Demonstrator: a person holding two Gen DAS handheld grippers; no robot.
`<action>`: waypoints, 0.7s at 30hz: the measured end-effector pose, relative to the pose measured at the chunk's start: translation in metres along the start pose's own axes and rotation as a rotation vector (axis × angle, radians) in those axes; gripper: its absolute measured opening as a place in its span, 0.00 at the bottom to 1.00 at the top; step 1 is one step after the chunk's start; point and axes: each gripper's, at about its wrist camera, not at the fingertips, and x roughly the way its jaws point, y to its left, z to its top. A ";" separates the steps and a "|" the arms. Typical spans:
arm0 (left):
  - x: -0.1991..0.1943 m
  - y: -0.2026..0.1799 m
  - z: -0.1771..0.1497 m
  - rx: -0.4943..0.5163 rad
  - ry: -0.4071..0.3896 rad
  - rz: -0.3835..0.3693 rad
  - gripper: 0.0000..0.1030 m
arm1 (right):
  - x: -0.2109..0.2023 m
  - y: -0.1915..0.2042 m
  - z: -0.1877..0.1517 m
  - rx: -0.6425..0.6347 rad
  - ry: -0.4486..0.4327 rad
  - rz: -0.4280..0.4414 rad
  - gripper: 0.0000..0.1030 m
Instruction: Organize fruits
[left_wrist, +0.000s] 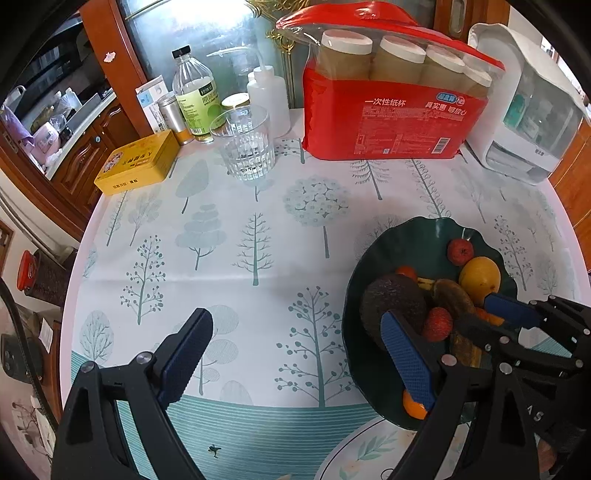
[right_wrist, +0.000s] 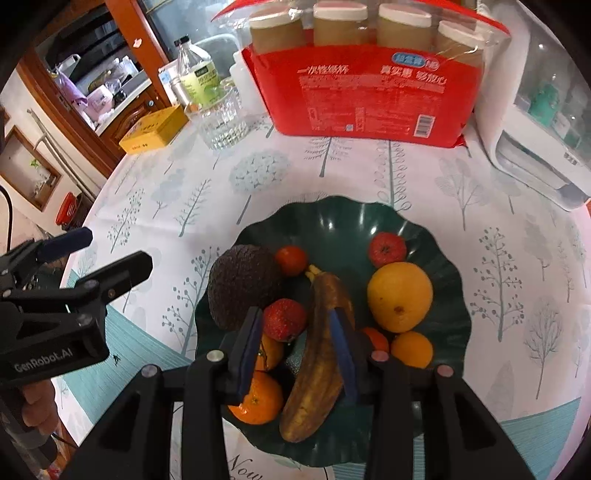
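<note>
A dark green wavy plate holds a dark avocado, a brown banana, a yellow orange, red lychees, a small tomato and tangerines. My right gripper is open just above the plate, its fingers either side of the banana and the near lychee, holding nothing. My left gripper is open and empty over the tablecloth left of the plate. The right gripper also shows in the left wrist view.
At the back stand a red pack of paper cups, a glass, a bottle, a squeeze bottle, a yellow tin and a white appliance. The round table's edge curves at left.
</note>
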 end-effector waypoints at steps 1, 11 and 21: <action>-0.002 0.000 0.000 0.000 -0.002 0.000 0.89 | -0.002 -0.001 0.000 0.003 -0.005 -0.002 0.37; -0.025 0.001 -0.008 -0.001 -0.031 -0.003 0.89 | -0.029 0.002 -0.004 0.011 -0.055 -0.026 0.37; -0.049 0.003 -0.038 0.000 -0.044 -0.030 0.89 | -0.054 0.012 -0.033 0.044 -0.091 -0.032 0.37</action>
